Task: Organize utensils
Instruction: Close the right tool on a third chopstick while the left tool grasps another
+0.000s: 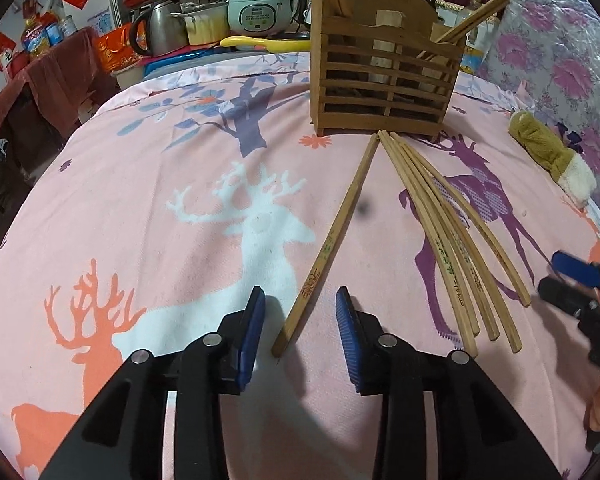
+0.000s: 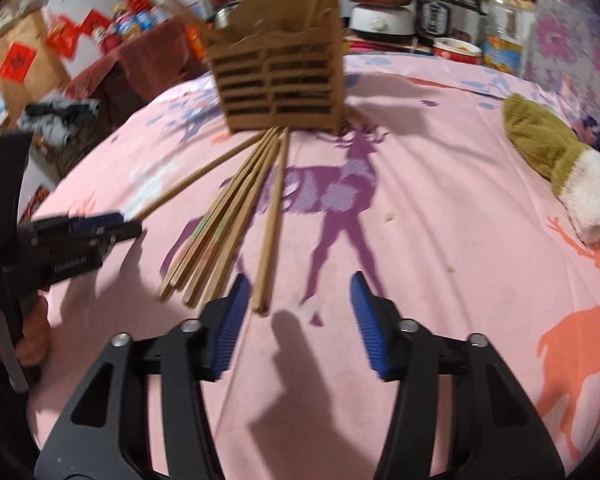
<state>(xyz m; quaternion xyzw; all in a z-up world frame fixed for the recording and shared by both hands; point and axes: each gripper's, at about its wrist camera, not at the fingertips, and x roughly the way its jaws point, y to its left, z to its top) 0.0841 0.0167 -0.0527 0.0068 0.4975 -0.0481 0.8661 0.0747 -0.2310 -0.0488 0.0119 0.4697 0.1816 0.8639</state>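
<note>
Two hand-held grippers point steeply down at a table covered with a pink cloth [image 1: 180, 160] printed with deer.

The left gripper [image 1: 300, 320] hovers over the near end of a lone chopstick [image 1: 332, 236]. That end lies between the blue pads [image 1: 256, 320], touching neither. The jaws stand partly apart, holding nothing.

The right gripper [image 2: 296, 316] hangs just right of a fan of chopsticks [image 2: 224, 232]. Its left pad sits just beside the near end of the rightmost stick [image 2: 274, 220], which lies between the jaws near that pad. The jaws are partly apart and grip nothing. This view is blurred.

The chopsticks lie flat on the cloth, their far ends gathered at the foot of a slatted wooden holder [image 1: 384, 80]. The holder stands upright toward the table's far edge. A few sticks already stand inside it.

A green and white mitten [image 2: 560, 168] lies near the right edge, well apart from the sticks.

Beyond the far edge stand a rice cooker [image 1: 260, 8], a kettle [image 1: 160, 28] and other kitchen clutter.

A hand [image 2: 28, 340] shows at the left edge of the right view, holding the left gripper's handle.
</note>
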